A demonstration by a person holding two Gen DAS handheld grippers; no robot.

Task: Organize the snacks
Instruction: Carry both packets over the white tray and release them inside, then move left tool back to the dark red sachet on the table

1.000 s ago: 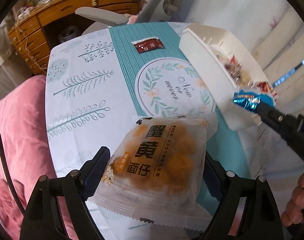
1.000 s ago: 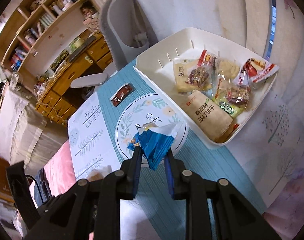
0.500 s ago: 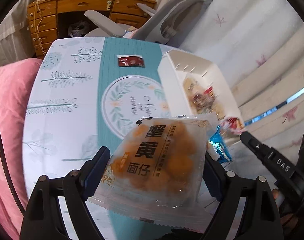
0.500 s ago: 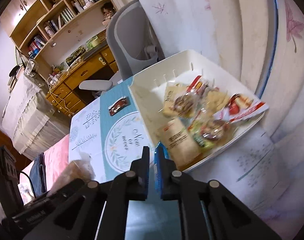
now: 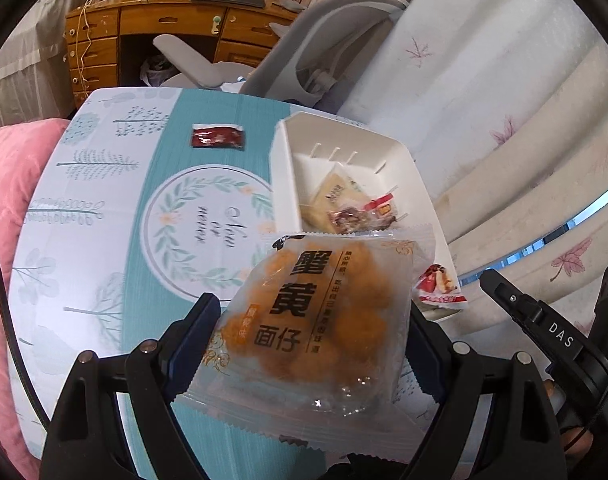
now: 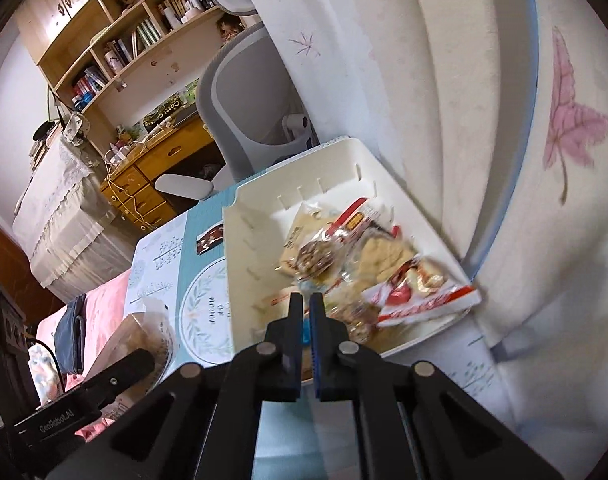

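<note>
Grey office chair [image 6: 247,92], wooden desk [image 5: 143,40], bookshelf [image 6: 115,52], pink cushion [image 5: 7,184]

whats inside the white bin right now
The white bin holds a loose pile of snack packets, with a red-and-white packet at its near rim. Anything beneath the pile is covered.

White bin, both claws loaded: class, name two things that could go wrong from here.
1. The white bin is already heaped at its near end; the red-and-white packet overhangs the rim and may get knocked off.
2. The left claw pinches only the edges of the orange snack bag, which could slip.
</note>
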